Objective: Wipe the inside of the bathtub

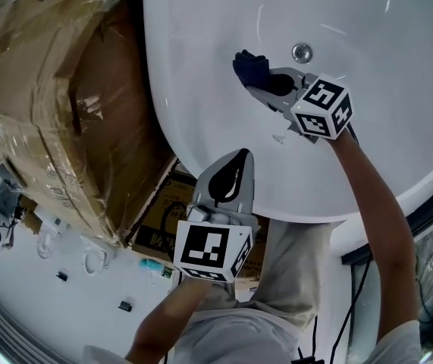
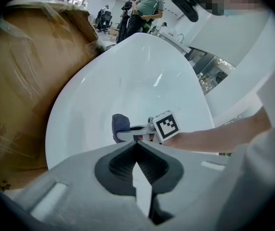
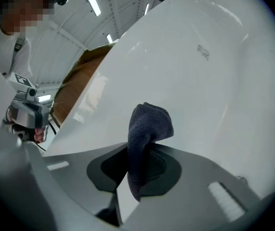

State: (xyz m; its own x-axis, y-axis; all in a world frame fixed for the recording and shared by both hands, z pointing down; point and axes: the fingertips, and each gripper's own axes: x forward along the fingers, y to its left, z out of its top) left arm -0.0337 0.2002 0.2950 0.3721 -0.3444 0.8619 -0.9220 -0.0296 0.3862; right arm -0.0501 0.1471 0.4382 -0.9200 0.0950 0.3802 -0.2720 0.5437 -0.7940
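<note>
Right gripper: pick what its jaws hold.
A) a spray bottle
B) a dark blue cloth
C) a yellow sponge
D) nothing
B: in the right gripper view the right gripper has its jaws closed on a dark blue cloth, which hangs in front of the white wall of the bathtub.

Wrapped cardboard box (image 1: 49, 89), white floor (image 1: 26, 309)
</note>
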